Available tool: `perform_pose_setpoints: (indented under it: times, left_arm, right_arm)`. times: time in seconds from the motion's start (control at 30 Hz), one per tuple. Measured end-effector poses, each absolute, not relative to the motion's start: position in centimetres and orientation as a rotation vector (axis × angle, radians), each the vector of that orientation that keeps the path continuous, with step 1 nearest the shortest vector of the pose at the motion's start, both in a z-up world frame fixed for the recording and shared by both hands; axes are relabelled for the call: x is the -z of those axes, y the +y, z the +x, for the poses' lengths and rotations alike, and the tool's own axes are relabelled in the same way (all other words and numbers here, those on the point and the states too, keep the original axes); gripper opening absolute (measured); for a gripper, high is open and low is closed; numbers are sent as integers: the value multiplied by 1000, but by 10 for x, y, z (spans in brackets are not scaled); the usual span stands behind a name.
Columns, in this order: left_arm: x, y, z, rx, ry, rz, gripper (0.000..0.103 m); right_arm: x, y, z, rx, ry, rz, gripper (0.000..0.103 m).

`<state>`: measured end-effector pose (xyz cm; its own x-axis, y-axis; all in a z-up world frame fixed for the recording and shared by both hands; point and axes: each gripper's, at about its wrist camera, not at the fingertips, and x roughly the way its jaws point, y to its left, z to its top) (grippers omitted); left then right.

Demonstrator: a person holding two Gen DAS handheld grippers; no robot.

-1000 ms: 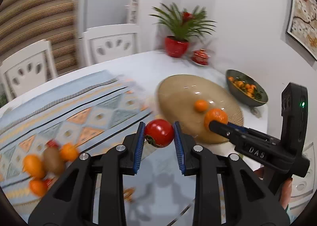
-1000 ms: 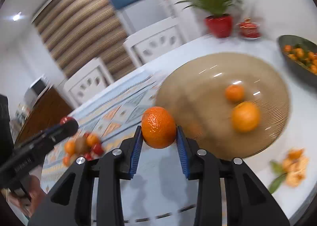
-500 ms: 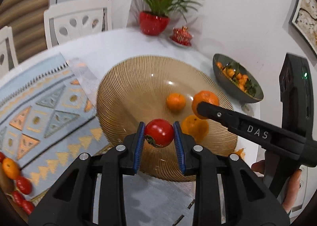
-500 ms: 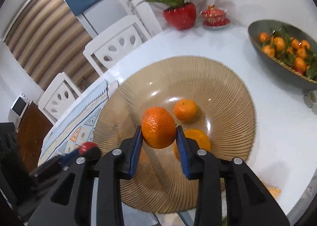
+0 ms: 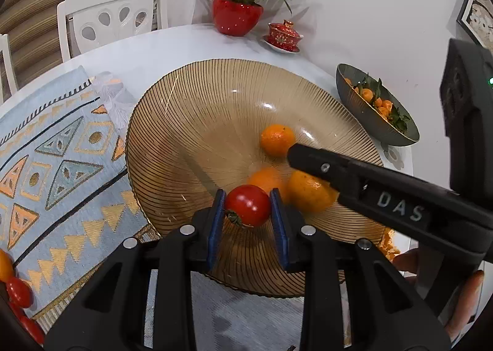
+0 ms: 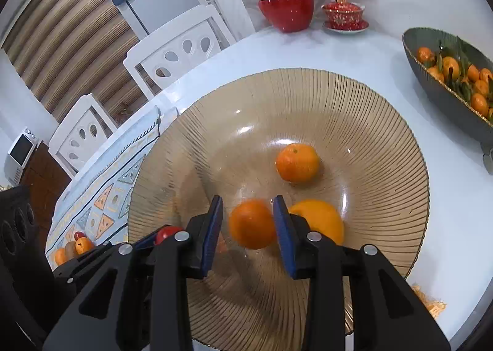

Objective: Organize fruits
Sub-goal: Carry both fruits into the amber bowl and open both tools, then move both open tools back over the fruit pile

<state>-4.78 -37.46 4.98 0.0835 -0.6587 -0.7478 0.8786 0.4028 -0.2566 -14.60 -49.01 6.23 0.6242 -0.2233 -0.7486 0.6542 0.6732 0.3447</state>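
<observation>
Left wrist view: left gripper [image 5: 248, 206] clamps tomato [image 5: 248, 205] over ribbed amber bowl [image 5: 172, 123], 6 o'clock edge.
Right wrist view: right gripper [image 6: 249, 224] spread wide; blurred orange [image 6: 252, 224] between pads, apart from both, above bowl's 6 o'clock.
Bowl: two oranges near centre.

Both views are bright under even indoor light. White glare spots sit on the glass bowl [image 6: 385, 147], and soft shadows fall on the worktop [image 5: 240, 317] below it. Fisheye bending curves the chairs and walls around the bowl, with black corners. The orange [image 6: 252, 224] in the bowl is motion-blurred; elsewhere focus is sharp.
</observation>
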Motion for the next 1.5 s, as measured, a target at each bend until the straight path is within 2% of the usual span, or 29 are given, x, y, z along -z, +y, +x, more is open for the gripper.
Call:
perform_pose_setpoints:
  times: [0.07,0.13,0.47,0.53,0.7,0.77,0.8,0.83,1.0,1.17,1.5]
  left_arm:
    - [-52,-373,-48,1170,920,283,42]
    - [-57,-368,-49,1167,900,280,48]
    - [-76,-329,-41,1132,893,221,51]
    - [-83,-317,-43,1126,881,211,51]
    - [-100,-289,-47,1105,838,193,52]
    - [-106,-278,-50,1091,818,188,55]
    - [-109,-272,-51,1086,808,186,56]
    - [-112,-267,-52,1081,798,184,56]
    - [-126,-229,-54,1037,751,169,58]
    - [-138,-181,-47,977,712,139,64]
    - [-153,-57,6,650,615,91,74]
  right_arm:
    - [-66,-489,-147,553,728,647,36]
    - [-68,-488,-150,552,723,649,36]
    - [-83,-474,-166,542,692,661,44]
    - [-90,-468,-168,543,680,653,50]
    - [-105,-450,-172,519,661,631,50]
    - [-110,-441,-172,506,656,622,59]
    - [-112,-437,-173,505,651,616,68]
    - [-115,-431,-173,507,641,605,70]
    - [-123,-403,-165,472,639,572,70]
    - [-123,-366,-141,399,672,537,70]
    - [-109,-289,-87,266,749,421,70]
